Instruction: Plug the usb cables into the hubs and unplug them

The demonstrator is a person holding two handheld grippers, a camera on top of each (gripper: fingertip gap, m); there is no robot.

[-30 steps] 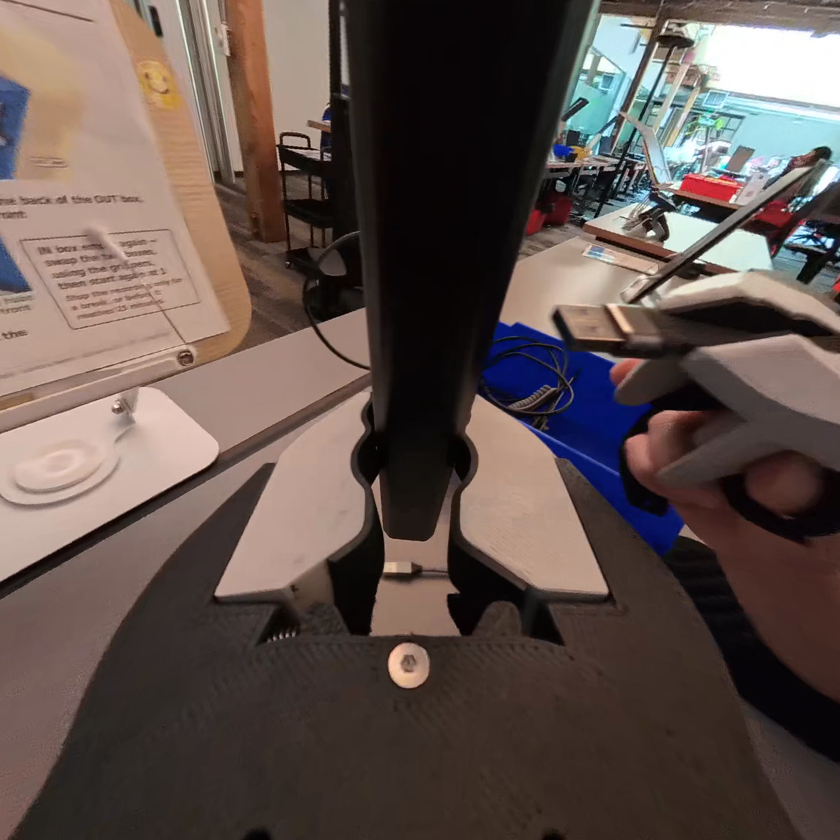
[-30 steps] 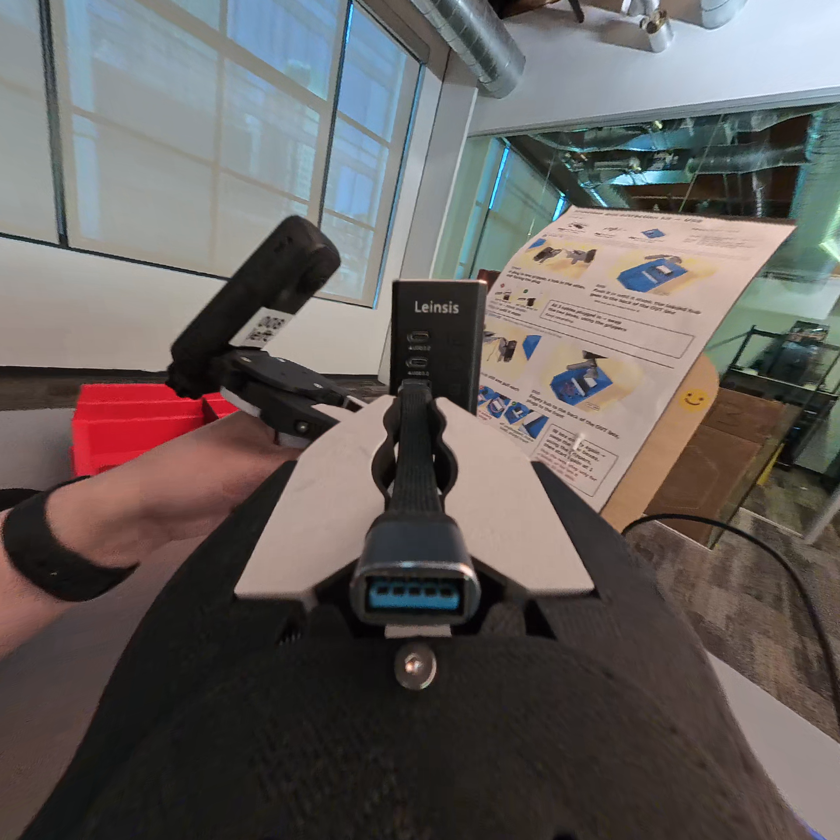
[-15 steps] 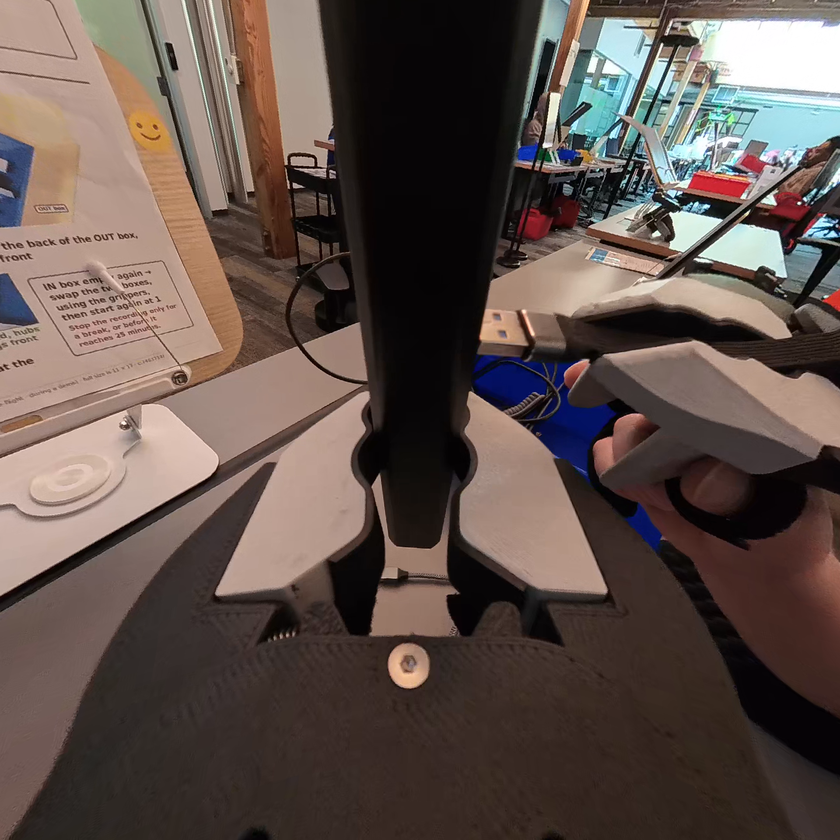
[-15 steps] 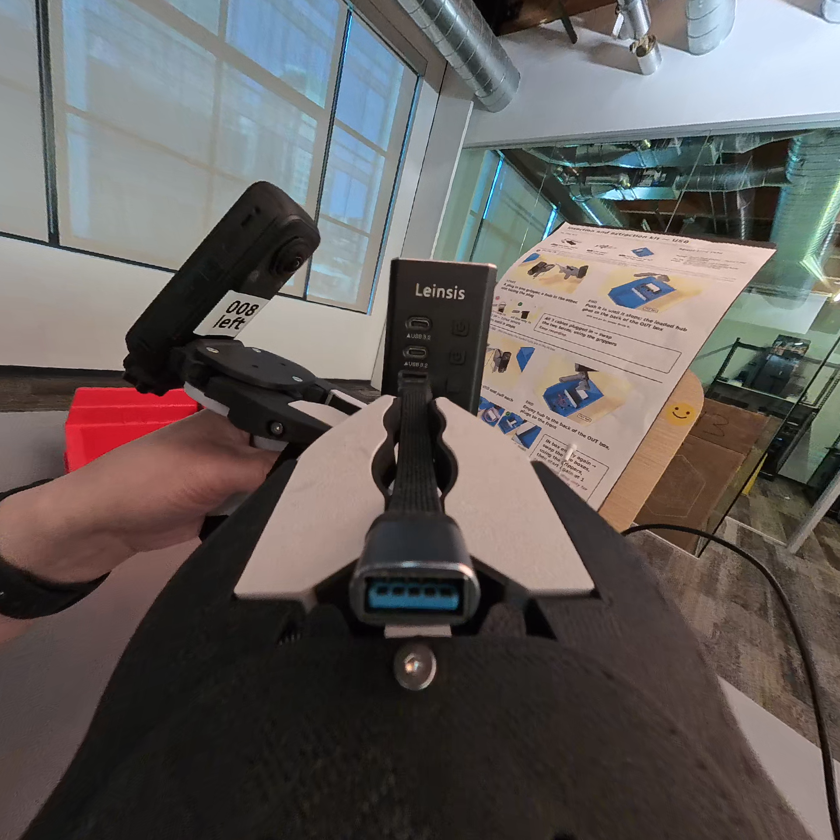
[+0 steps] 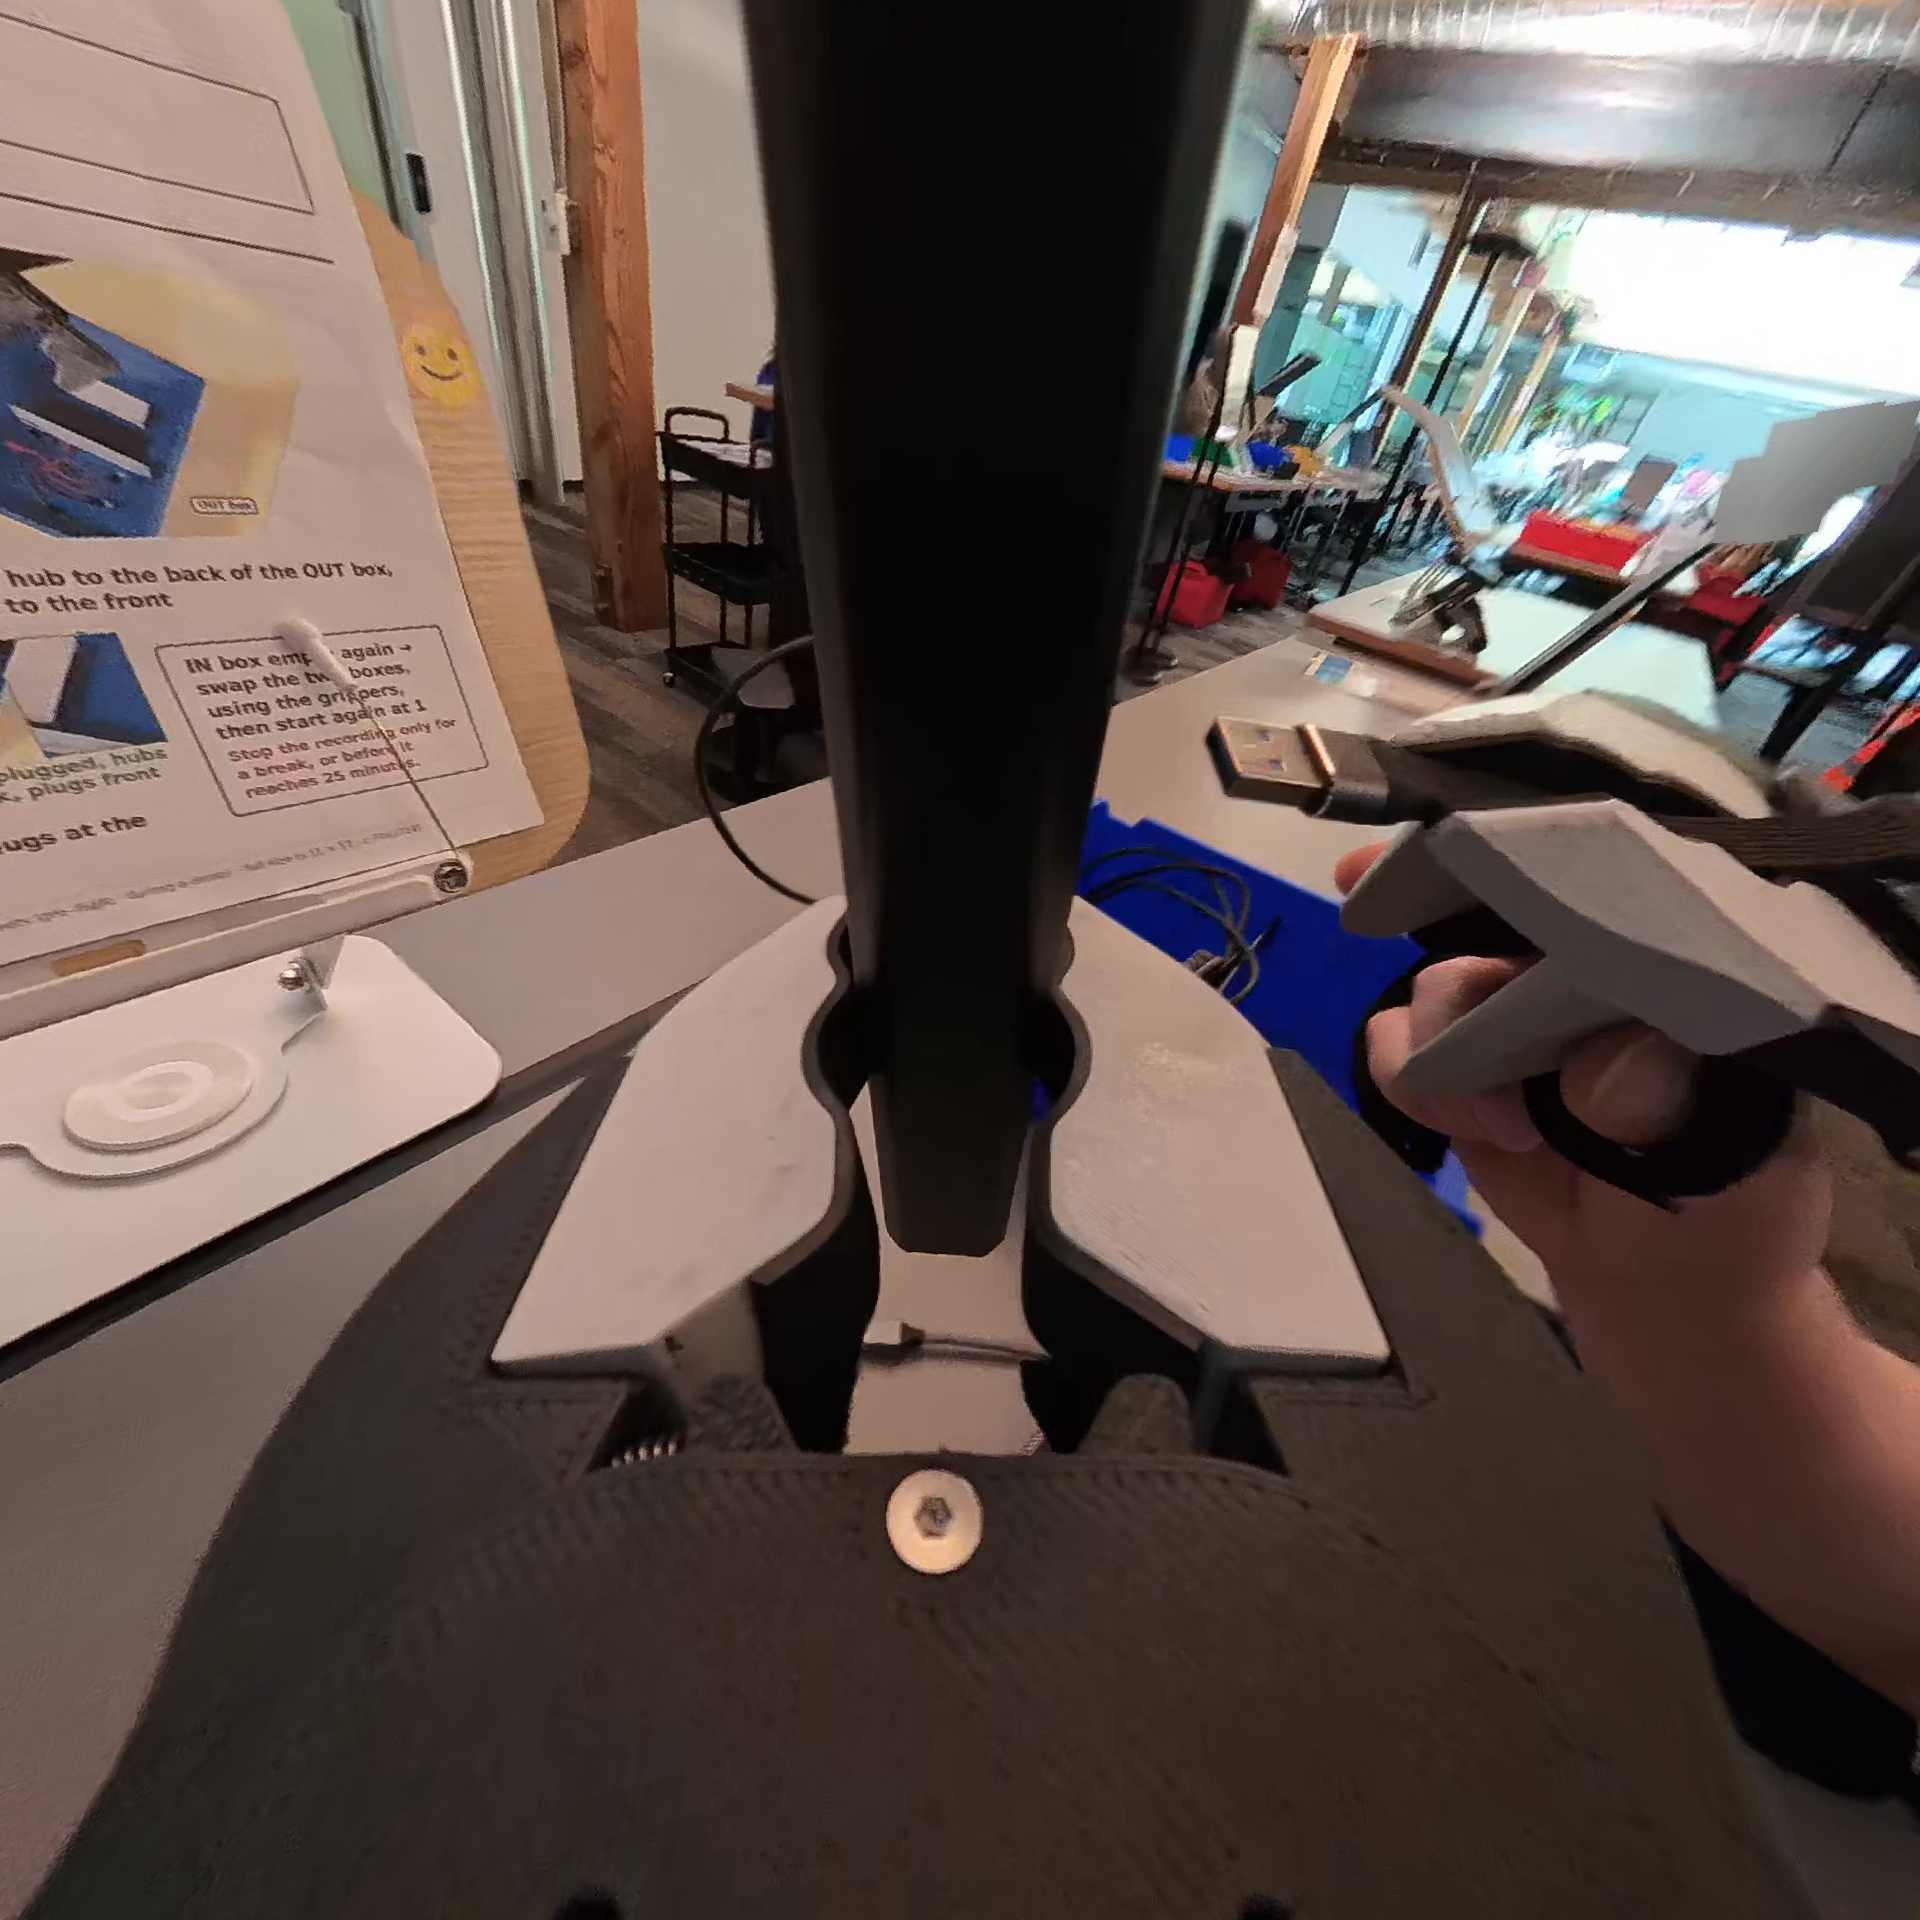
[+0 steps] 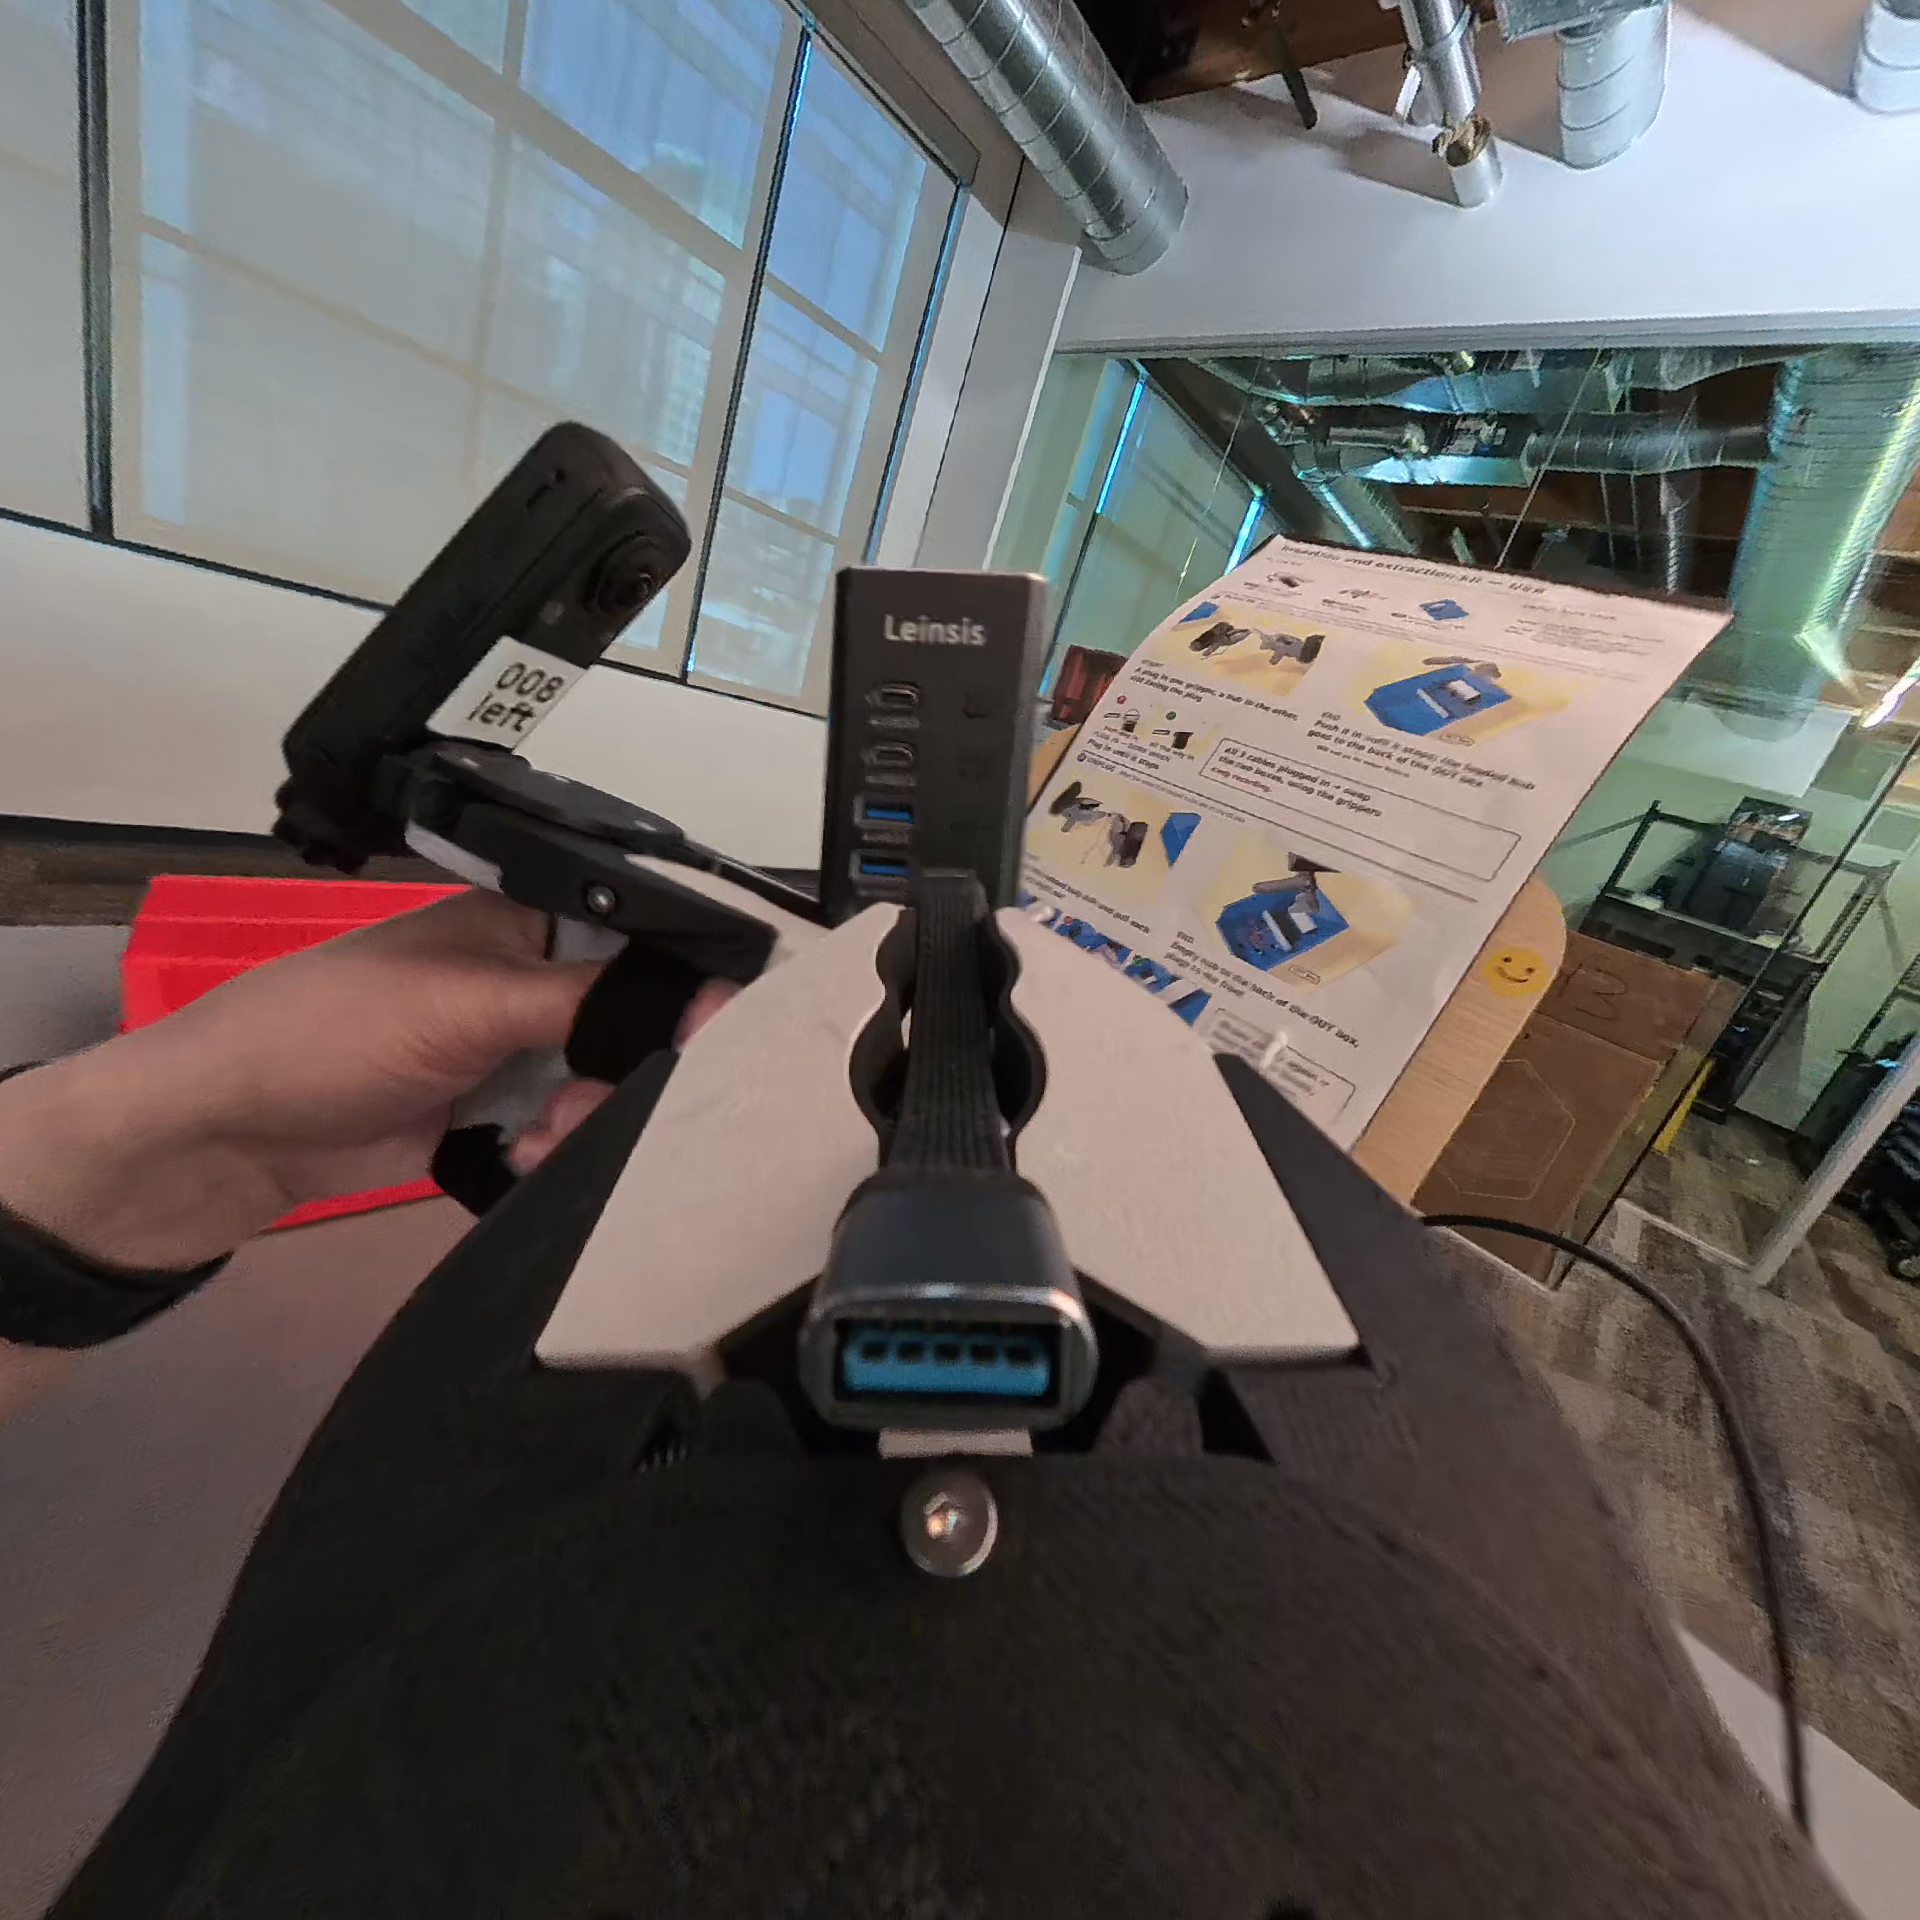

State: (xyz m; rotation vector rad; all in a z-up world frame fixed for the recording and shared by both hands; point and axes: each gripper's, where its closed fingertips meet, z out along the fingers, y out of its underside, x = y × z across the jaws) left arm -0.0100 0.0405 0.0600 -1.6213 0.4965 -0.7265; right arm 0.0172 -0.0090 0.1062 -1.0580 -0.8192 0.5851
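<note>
My left gripper [image 5: 945, 987] is shut on a black USB hub [image 5: 966, 499] and holds it upright. In the right wrist view the hub [image 6: 930, 748] shows its port face, with two blue ports low down. My right gripper [image 6: 940, 935] is shut on a black braided USB cable [image 6: 945, 1049]; the cable's blue socket end [image 6: 951, 1361] lies against the gripper base. In the left wrist view the right gripper [image 5: 1392, 821] holds the cable's metal plug [image 5: 1268, 764] pointing at the hub, a short gap to its right and not touching.
A printed instruction sheet on a white stand [image 5: 208, 623] is left of the hub; it also shows in the right wrist view [image 6: 1330, 810]. A blue bin with cables [image 5: 1195, 914] sits behind the grippers on the grey table [image 5: 582, 935]. A red bin [image 6: 239, 935] lies behind the left hand. The gap from one gripper's tips to the other's is roughly 7 centimetres.
Half a second ago the plug reached the hub's side; now it has drawn back to the right. In the right wrist view the hub stands farther off and its blue ports show.
</note>
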